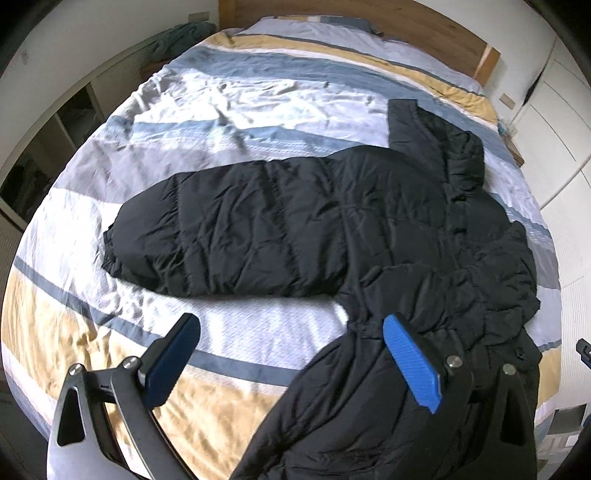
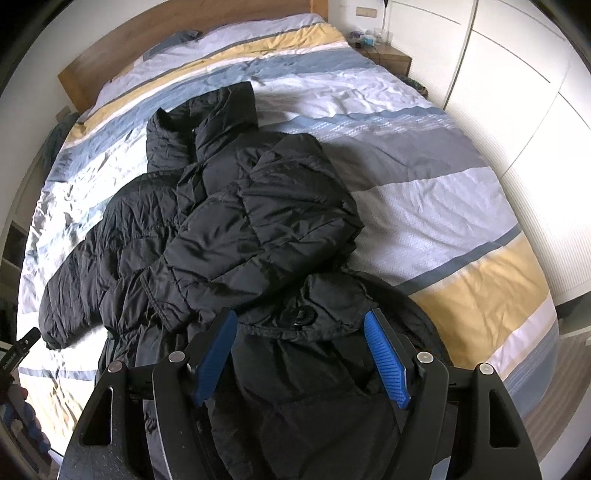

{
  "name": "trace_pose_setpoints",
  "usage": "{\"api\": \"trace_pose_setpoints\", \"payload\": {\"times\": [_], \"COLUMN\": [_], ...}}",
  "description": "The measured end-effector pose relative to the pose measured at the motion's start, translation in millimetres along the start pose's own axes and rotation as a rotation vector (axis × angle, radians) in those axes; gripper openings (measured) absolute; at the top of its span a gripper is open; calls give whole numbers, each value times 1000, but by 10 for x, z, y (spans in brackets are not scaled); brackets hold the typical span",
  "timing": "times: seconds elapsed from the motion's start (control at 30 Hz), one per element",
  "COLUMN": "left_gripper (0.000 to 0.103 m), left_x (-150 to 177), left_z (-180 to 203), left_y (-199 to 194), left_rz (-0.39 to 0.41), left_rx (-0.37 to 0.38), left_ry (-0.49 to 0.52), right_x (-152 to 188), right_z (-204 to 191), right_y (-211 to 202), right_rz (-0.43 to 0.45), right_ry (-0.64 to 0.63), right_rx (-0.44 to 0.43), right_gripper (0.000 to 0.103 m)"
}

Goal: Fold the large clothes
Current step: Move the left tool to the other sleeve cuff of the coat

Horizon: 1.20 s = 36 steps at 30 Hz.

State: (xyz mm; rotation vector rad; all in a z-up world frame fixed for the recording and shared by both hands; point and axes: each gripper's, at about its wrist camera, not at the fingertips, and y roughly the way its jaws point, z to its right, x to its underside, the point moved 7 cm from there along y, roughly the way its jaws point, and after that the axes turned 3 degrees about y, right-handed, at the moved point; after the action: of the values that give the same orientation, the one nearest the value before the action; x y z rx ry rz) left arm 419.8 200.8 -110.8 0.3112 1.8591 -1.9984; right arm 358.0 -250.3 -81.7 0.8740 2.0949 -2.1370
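Both grippers hang low over the near edge of the bed (image 1: pixel 229 110), pointing toward the far headboard (image 1: pixel 424 33). The left gripper (image 1: pixel 291 356) has its fingers spread wide with nothing between them: the left pad (image 1: pixel 171 360) sits over bare striped cover, the right pad (image 1: pixel 412 363) over the coat's near part. The right gripper (image 2: pixel 301 358) is also spread, hovering above the coat's waist, not gripping anything as far as I can see.

The coat (image 1: pixel 314 225) is a black puffer, shiny nylon, quilted in fat horizontal tubes, lots of crinkle. It lies on the bed's near-right part with its collar toward the headboard. The duvet is wrinkled cotton in broad white, blue-grey and mustard bands.

The left view shows one sleeve (image 1: pixel 207 229) stretched flat out to the left, elastic cuff at its end, well clear of the body. The right view shows what that one barely catches: the other sleeve (image 2: pixel 255 225) folded across the chest, cuff ending just left of a big black button (image 2: pixel 298 315) at the waist. It also picks up a nightstand (image 2: pixel 388 55) far right beside white wardrobe doors (image 2: pixel 517 92).
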Motion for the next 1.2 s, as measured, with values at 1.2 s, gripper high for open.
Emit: {"api": "trace_pose_setpoints", "payload": {"times": [1.2], "left_gripper": [100], "left_x": [97], "left_z": [-1776], "left_y": [1189], "left_rz": [-134], "left_rx": [-90], "left_ry": [-416], "right_x": [137], "right_z": [-144], "right_y": [286], "right_rz": [-84], "right_ry": [-13], "right_rx": [39], "right_gripper": [74]}}
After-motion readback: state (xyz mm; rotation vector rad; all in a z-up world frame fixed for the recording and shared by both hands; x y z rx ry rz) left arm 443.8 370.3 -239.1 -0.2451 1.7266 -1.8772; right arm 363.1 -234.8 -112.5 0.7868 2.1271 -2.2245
